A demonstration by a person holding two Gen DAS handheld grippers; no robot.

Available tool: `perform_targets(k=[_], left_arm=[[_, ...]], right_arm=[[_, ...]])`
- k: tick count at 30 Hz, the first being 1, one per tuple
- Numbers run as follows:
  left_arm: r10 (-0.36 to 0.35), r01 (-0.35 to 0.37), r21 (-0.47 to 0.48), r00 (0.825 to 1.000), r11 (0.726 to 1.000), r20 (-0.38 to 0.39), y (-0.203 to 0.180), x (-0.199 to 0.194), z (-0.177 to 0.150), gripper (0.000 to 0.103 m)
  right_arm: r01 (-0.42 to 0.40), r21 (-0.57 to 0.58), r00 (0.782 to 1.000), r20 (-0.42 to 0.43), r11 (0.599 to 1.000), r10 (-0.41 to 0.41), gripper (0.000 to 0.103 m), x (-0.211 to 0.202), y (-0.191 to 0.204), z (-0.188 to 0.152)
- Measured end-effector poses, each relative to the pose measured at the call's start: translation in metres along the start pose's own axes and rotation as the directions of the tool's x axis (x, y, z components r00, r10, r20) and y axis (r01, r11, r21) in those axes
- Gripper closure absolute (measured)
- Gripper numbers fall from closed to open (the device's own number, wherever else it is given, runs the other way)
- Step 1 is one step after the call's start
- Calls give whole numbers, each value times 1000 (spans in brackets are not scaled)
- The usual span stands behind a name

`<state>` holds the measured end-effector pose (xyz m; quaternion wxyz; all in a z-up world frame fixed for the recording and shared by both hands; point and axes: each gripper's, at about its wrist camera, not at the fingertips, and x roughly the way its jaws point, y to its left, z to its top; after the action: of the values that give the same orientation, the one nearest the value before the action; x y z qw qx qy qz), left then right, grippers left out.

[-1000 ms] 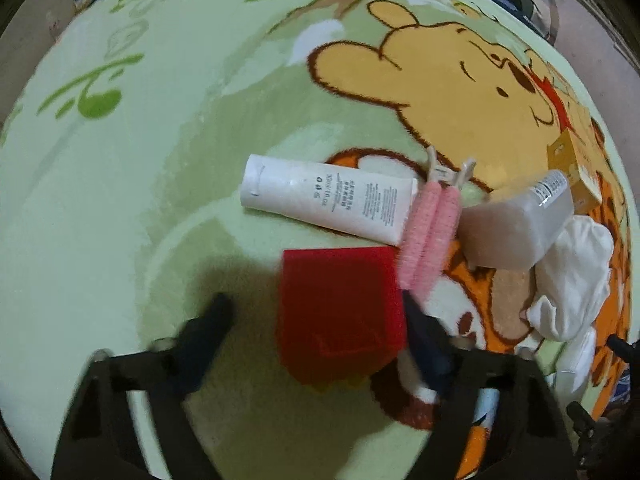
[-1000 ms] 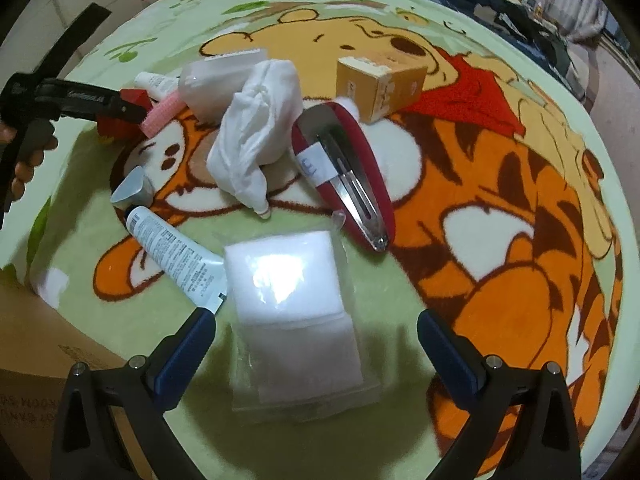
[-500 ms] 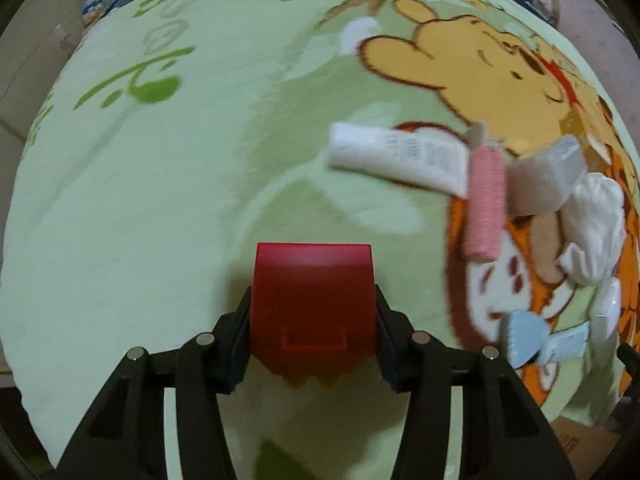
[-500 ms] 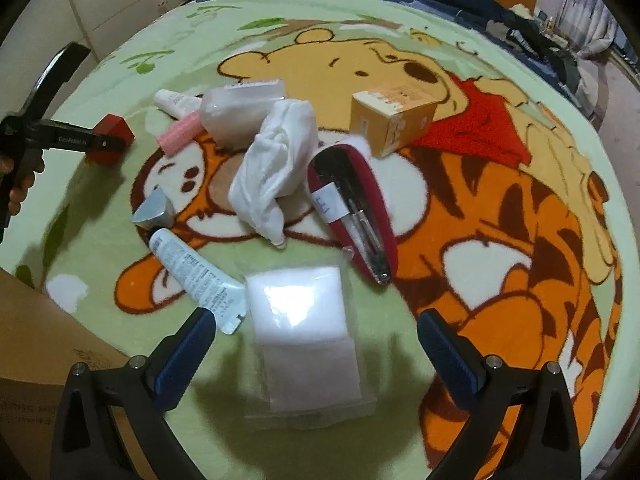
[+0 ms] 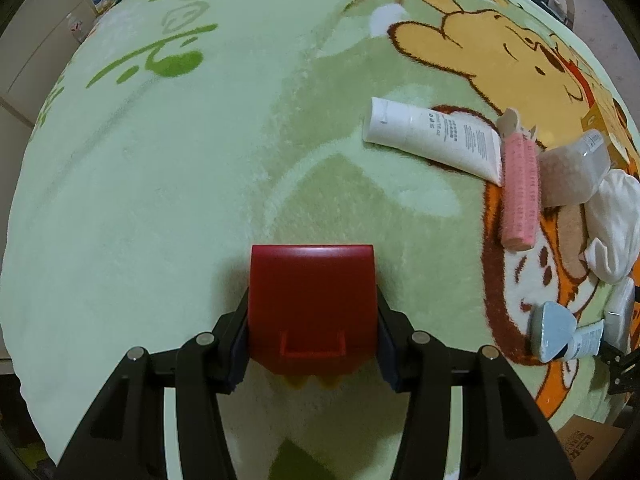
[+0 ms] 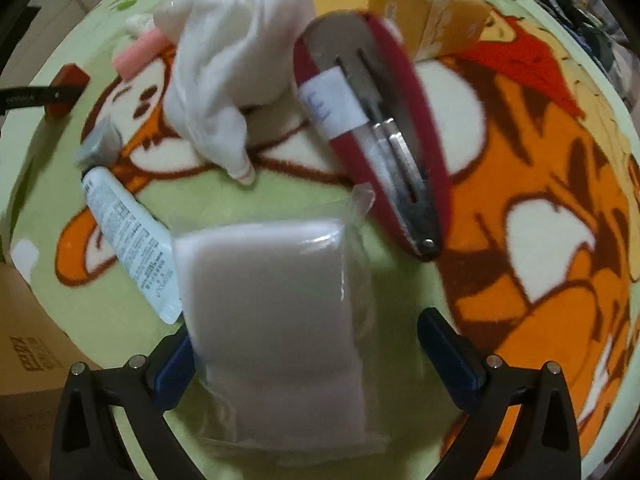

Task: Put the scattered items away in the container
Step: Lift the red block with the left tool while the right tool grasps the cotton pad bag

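the left gripper (image 5: pixel 312 340) is pressed onto a red block (image 5: pixel 312 296), low in the centre of the left wrist view, with both fingers flat against its sides. whether the block hangs above the cartoon blanket (image 5: pixel 160 200) or rests on it cannot be told. the right gripper (image 6: pixel 308 344) is spread wide around a clear packet of white pads (image 6: pixel 276 320) at the bottom centre of the right wrist view; its left finger sits at the packet's edge, the right finger stands apart from it, and nothing is pinched yet.

judging from these views, the tidying is at an early stage. one item is in hand and not yet delivered, a second is only being lined up, and the rest lie scattered on the blanket. in the right wrist view a red hair clip (image 6: pixel 372 128) sits right of centre, a white cloth (image 6: pixel 224 64) upper centre, an orange box (image 6: pixel 432 12) at the top, a small tube (image 6: pixel 128 240) left of the packet with its grey cap (image 6: pixel 100 144) above. the left wrist view adds a larger white tube (image 5: pixel 436 140), a pink hair roller (image 5: pixel 520 196) and a translucent bottle (image 5: pixel 572 168) at the right edge.

a cardboard box (image 6: pixel 28 340) shows at the lower left edge of the right wrist view, likely the container; its inside is out of sight, so what it already holds cannot be told.
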<state>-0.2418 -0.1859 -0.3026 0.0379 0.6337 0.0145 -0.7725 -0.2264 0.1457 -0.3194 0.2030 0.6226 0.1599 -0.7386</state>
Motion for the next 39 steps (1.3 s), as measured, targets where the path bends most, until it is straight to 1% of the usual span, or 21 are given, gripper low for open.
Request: perform_targets(k=[1, 2, 3, 4, 6, 7, 14, 16, 19, 20, 21, 25, 30, 33, 36, 39], left_arm=[[-1, 1, -1, 1000, 1000, 2, 0, -1, 0, 51], [-1, 1, -2, 1000, 1000, 4, 0, -3, -1, 51], [-2, 2, -3, 1000, 1000, 6, 0, -4, -1, 51], [-2, 2, -4, 1000, 1000, 8, 1, -6, -2, 51], [-2, 3, -5, 1000, 1000, 13, 1, -9, -3, 51], [-6, 6, -5, 1000, 1000, 14, 1, -12, -3, 51], [11, -12, 26, 999, 1000, 53, -3, -41, -3, 51], [16, -18, 25, 998, 1000, 64, -3, -47, -1, 51], [32, -34, 20, 996, 999, 79, -6, -68, 5, 51], [37, -38, 17, 996, 999, 83, -5, -69, 11, 51], [43, -44, 12, 995, 999, 85, 6, -74, 13, 51], [73, -73, -10, 992, 997, 103, 23, -96, 22, 51], [123, -118, -46, 985, 992, 118, 50, -130, 26, 51], [146, -137, -79, 982, 987, 121, 70, -155, 19, 51], [163, -149, -116, 979, 982, 122, 88, -177, 6, 51], [207, -192, -116, 970, 974, 126, 95, -197, -17, 51]], right_arm=[[-3, 0, 1000, 1, 1000, 3, 2, 0, -1, 0], [7, -3, 1000, 16, 1000, -7, 16, -5, 0, -2], [20, -8, 999, 34, 1000, -20, 28, -10, 1, -3], [33, -9, 998, 49, 999, -32, 52, -15, 1, -4], [25, 12, 998, 55, 1000, -26, 66, -25, -1, -6], [17, 28, 998, 55, 999, -19, 70, -28, -3, -7], [-11, 100, 998, 60, 995, 5, 71, -54, -6, -16], [0, 103, 998, 64, 995, -6, 71, -63, -3, -19], [16, 108, 998, 64, 994, -23, 71, -76, 0, -19], [21, 108, 998, 64, 994, -28, 71, -81, 1, -19], [30, 109, 997, 67, 994, -37, 71, -84, -1, -15], [69, 116, 993, 90, 991, -80, 71, -109, -12, -1], [115, 145, 983, 124, 983, -133, 71, -159, -25, -7], [141, 163, 976, 143, 977, -165, 71, -189, -33, -12], [167, 181, 967, 162, 969, -197, 71, -219, -41, -16], [166, 208, 963, 177, 964, -204, 71, -244, -40, -33]])
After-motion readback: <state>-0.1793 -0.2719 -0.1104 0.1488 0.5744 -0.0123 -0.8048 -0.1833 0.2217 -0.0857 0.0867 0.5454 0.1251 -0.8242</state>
